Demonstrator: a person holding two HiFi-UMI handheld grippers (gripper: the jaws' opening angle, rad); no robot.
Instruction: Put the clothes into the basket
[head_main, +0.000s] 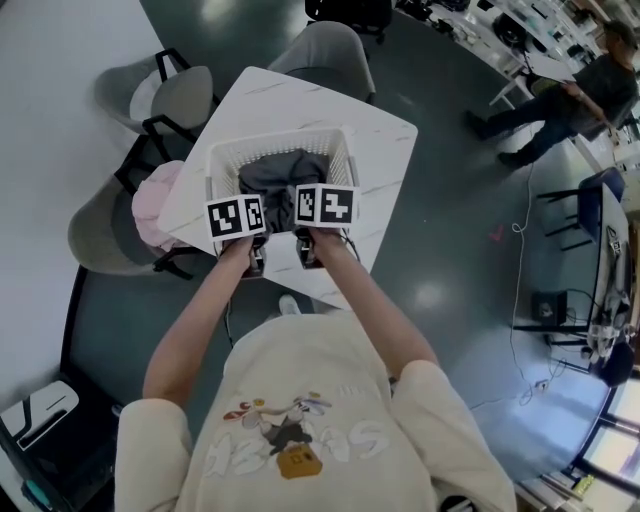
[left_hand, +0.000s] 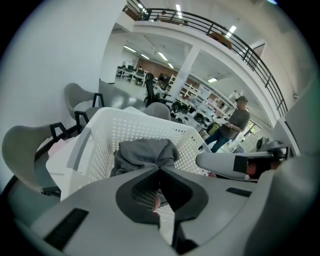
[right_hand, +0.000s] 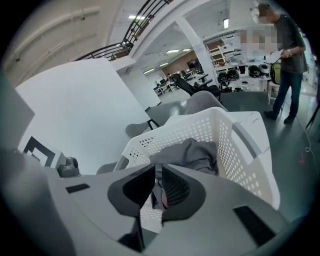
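Observation:
A white perforated basket (head_main: 225, 155) stands on the white table (head_main: 385, 140). A dark grey garment (head_main: 280, 172) lies bunched inside it. Both grippers reach over the basket's near rim, side by side. The left gripper (head_main: 245, 222) has its jaws together, and the garment's (left_hand: 145, 152) folds gather at the left gripper's (left_hand: 160, 168) tips. The right gripper (head_main: 320, 210) is shut with a strip of the grey garment (right_hand: 190, 152) pinched between the right gripper's (right_hand: 157, 172) jaws. The marker cubes hide the fingertips in the head view.
A pink cloth (head_main: 150, 205) lies on the grey chair (head_main: 100, 235) left of the table. More chairs (head_main: 330, 50) stand around the far side. A person (head_main: 570, 100) stands at the far right, near desks and floor cables (head_main: 520, 260).

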